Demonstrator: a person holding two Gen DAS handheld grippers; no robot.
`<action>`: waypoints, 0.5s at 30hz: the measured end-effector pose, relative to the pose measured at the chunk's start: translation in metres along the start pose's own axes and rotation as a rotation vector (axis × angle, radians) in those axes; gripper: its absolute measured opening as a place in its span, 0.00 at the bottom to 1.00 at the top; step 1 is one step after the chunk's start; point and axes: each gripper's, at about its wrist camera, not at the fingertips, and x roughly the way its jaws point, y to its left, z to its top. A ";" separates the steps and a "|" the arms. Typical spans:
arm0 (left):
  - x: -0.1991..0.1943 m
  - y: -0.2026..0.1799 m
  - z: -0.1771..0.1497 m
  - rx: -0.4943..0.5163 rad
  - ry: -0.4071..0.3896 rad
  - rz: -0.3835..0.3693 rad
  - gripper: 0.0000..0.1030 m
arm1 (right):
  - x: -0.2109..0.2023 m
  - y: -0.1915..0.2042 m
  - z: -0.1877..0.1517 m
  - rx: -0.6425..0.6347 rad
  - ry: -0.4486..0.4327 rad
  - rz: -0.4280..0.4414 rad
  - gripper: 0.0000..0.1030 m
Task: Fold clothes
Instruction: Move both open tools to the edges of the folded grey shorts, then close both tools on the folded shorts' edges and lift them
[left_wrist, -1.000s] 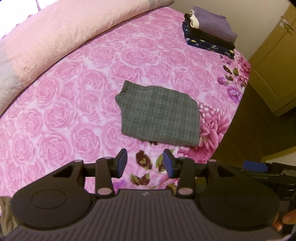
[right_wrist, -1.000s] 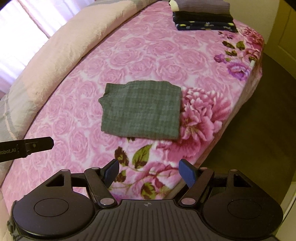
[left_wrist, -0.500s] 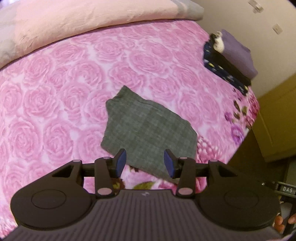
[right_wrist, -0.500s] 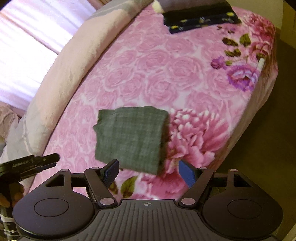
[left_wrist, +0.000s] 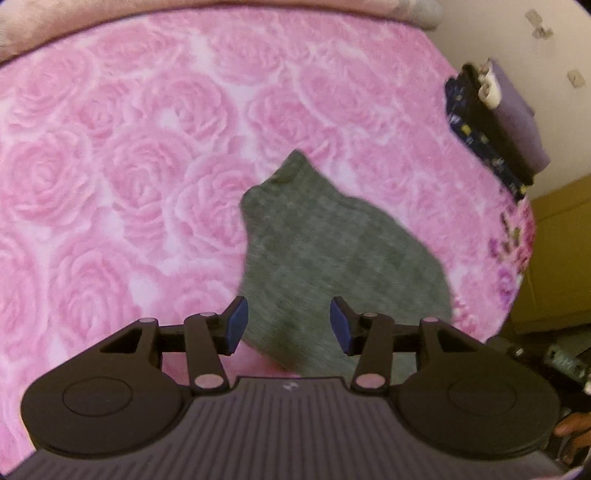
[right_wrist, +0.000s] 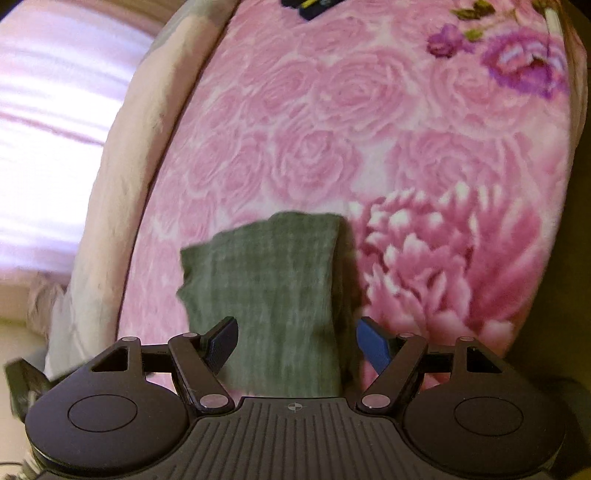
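A folded grey-green checked garment (left_wrist: 332, 251) lies flat on the pink rose-patterned bed (left_wrist: 129, 166). It also shows in the right wrist view (right_wrist: 273, 288). My left gripper (left_wrist: 288, 325) is open and empty, with its fingertips over the garment's near edge. My right gripper (right_wrist: 297, 341) is open and empty, with its fingers on either side of the garment's near end. Whether either gripper touches the cloth I cannot tell.
A stack of folded clothes (left_wrist: 495, 122) sits at the bed's far corner, near a yellow door (left_wrist: 557, 251). A pale pink quilt (right_wrist: 122, 177) runs along the bed's far side by a bright window (right_wrist: 48, 129). The bed's edge drops to the dark floor (right_wrist: 580, 221).
Both grippers have moved forward and down toward the garment, which now reaches between their fingers. The garment has not moved on the bed. Both views are motion-blurred.
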 end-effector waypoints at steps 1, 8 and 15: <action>0.006 0.005 0.002 -0.006 0.003 -0.015 0.42 | 0.007 -0.004 0.000 0.015 -0.014 0.001 0.72; 0.050 0.043 0.014 -0.045 0.027 -0.123 0.43 | 0.039 -0.022 -0.006 0.032 -0.041 0.004 0.72; 0.072 0.068 0.022 -0.104 0.052 -0.295 0.55 | 0.058 -0.032 -0.009 0.039 -0.042 0.067 0.72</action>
